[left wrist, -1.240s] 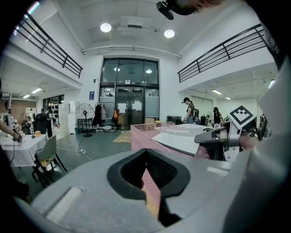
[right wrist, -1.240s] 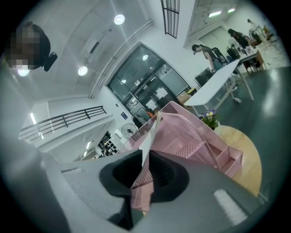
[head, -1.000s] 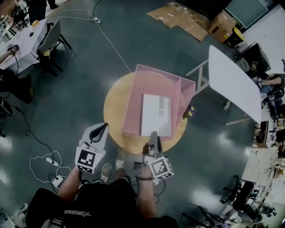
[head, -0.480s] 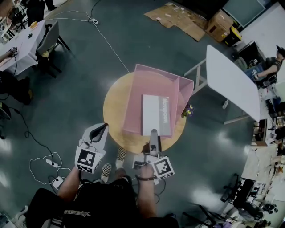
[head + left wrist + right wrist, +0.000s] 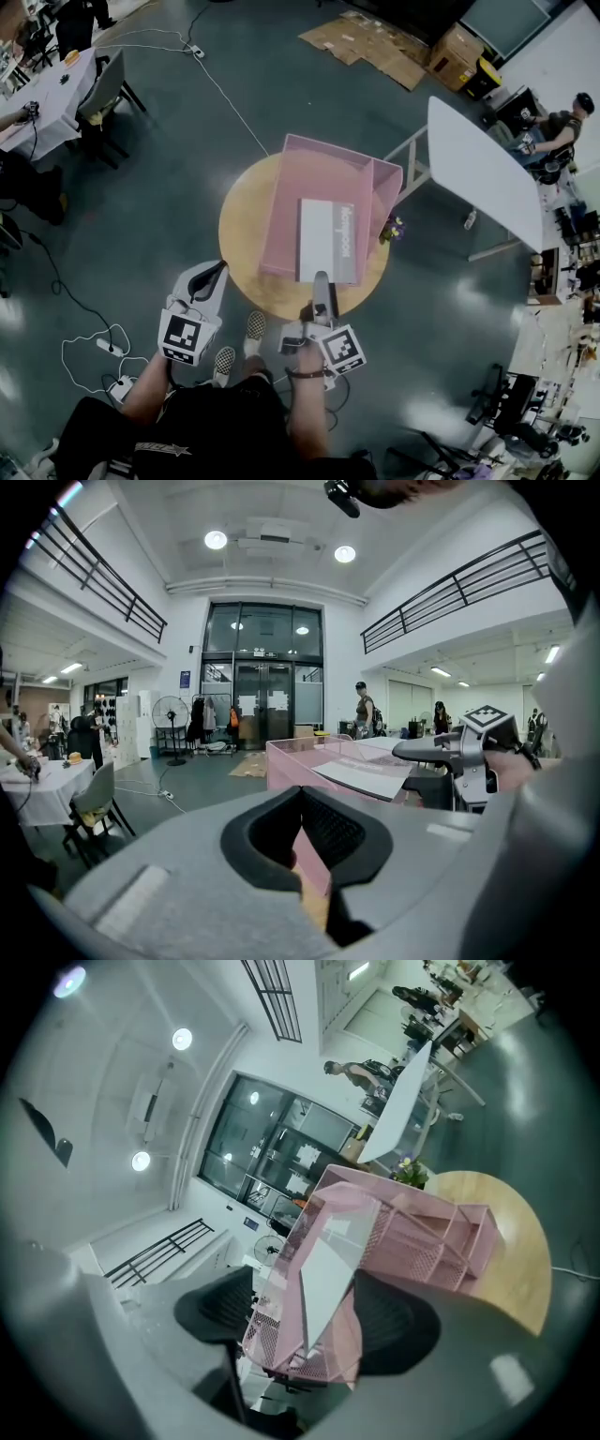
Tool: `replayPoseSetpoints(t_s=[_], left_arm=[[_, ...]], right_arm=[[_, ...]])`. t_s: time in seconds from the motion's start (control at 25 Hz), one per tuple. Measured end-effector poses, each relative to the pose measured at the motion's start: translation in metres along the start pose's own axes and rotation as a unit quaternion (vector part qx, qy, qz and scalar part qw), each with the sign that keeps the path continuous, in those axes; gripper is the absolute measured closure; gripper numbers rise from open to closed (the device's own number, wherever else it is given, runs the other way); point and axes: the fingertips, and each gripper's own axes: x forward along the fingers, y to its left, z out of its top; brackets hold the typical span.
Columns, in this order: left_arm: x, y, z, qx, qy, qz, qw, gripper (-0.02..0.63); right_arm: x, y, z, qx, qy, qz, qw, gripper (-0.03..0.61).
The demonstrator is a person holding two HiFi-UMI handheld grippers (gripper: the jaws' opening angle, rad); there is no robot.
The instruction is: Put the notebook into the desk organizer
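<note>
A pink mesh desk organizer [image 5: 319, 187] stands on a round wooden table [image 5: 242, 220]. The white-grey notebook [image 5: 326, 241] lies in the organizer's near part, its near end over the front rim. My right gripper [image 5: 321, 286] is at that near end. In the right gripper view its jaws are opening around the notebook [image 5: 328, 1260] and the organizer's rim [image 5: 422, 1232]; the right gripper [image 5: 305, 1316] stands wide and the pads do not press. My left gripper [image 5: 208, 278] hangs off the table's left side, and in its own view the left gripper [image 5: 300, 794] has its tips together with nothing between them.
A small flower pot [image 5: 392, 230] sits at the table's right edge. A white folding table [image 5: 483, 173] stands to the right. A chair [image 5: 108, 89] is at the far left, and cables [image 5: 94, 342] lie on the floor. The person's shoes [image 5: 255, 323] are by the table's near edge.
The notebook lies where it was, with the right gripper still at its near end. The left gripper has not moved.
</note>
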Motion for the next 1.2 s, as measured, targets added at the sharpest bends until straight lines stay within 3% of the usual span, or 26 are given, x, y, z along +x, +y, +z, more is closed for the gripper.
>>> replayPoseSetpoints(t_s=[0.36,0.48,0.56,0.68,0.84,1.0,1.2], left_arm=[[-0.014,-0.002,0.003,0.001,-0.007,0.002,1.0,0.603],[-0.021,-0.005,0.005,0.003,-0.015,-0.003,0.9999,0.603],[-0.026,-0.008,0.004,0.004,-0.012,-0.003,0.9999,0.603],[-0.033,-0.011,0.009,0.005,-0.019,-0.006,0.9998,0.603],[-0.044,-0.017,0.024,0.01,-0.04,-0.013,0.9991,0.603],[-0.055,-0.024,0.037,0.011,-0.056,-0.02,0.9982,0.603],[-0.076,-0.031,0.049,0.018,-0.081,-0.033,0.996,0.603]], right_arm=[[-0.016,-0.004,-0.002,-0.004,-0.001,-0.02,1.0,0.233],[-0.018,0.013,-0.002,0.007,-0.011,0.029,1.0,0.233],[-0.025,0.017,-0.003,0.0,-0.009,0.031,0.999,0.233],[-0.041,0.017,-0.003,-0.068,0.006,-0.001,0.998,0.235],[-0.054,0.037,-0.001,-0.145,0.009,0.01,0.989,0.235],[-0.071,0.056,0.002,-0.239,0.001,0.001,0.971,0.233],[-0.098,0.083,0.004,-0.32,-0.009,-0.002,0.947,0.235]])
